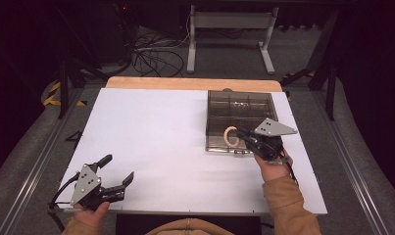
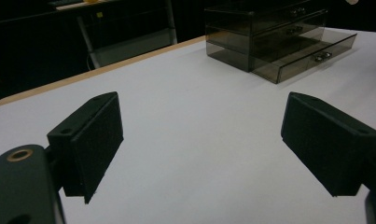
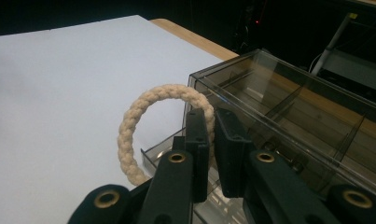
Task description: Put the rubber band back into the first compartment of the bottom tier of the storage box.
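A cream braided rope ring (image 3: 143, 126) stands upright between the pads of my right gripper (image 3: 212, 135), which is shut on it. In the high view this right gripper (image 1: 244, 137) holds the rope ring (image 1: 230, 136) over the pulled-out lower drawer of a smoked clear drawer box (image 1: 240, 100) at the table's right. My left gripper (image 1: 117, 170) rests near the front left corner of the white table (image 1: 151, 127), jaws wide apart and holding nothing. Its pads (image 2: 94, 140) frame bare table, with the drawer box (image 2: 269, 42) farther off.
The drawer box's top tray has several dividers (image 3: 288, 100). Beyond the table's wooden far edge (image 1: 190, 83) are a metal stand (image 1: 229, 34) and tangled cables (image 1: 156, 56) on the floor. Rails run along both sides of the table.
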Available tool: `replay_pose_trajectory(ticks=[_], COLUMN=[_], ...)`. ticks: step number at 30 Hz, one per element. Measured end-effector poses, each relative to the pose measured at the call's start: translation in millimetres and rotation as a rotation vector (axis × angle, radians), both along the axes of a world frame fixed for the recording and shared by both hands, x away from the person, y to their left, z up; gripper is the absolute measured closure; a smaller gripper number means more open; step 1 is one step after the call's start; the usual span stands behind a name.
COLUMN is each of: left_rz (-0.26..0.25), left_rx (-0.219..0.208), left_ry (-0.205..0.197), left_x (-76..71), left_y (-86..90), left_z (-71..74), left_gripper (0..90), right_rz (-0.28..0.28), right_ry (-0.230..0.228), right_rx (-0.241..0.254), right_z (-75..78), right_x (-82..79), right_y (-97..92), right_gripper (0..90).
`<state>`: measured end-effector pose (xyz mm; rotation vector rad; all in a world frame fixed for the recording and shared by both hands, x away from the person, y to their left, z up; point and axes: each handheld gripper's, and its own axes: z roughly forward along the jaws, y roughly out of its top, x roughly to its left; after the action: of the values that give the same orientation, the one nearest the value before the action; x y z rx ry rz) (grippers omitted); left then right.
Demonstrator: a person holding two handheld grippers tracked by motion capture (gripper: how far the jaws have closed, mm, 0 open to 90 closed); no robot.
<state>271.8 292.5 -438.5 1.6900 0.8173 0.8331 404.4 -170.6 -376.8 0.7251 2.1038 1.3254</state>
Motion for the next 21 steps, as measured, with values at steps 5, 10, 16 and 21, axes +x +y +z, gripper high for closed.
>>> replay_pose_trajectory(ticks=[5,10,16,21], left_rz=[-0.001,0.000,-0.002,-0.003], left_rx=[0.000,0.004,0.004,0.005], left_ry=[0.000,0.001,0.003,0.002], left_x=[0.0,0.2,0.7,0.4], left_y=[0.0,0.0,0.4,0.0], left_z=[0.0,0.0,-0.3,-0.2], left_gripper=[13.3,13.3,13.3,13.3], right_rz=[-0.002,0.002,0.010,0.009], right_ry=[0.012,0.013,0.020,0.017], right_rx=[0.010,-0.004,-0.012,-0.012], right_z=[-0.7,-1.6,-5.2,-7.3], right_x=[8.2,17.6,27.4,33.0], right_y=[5.2,13.6,23.9,28.0], right_gripper=[84.6,84.6,84.6,84.6])
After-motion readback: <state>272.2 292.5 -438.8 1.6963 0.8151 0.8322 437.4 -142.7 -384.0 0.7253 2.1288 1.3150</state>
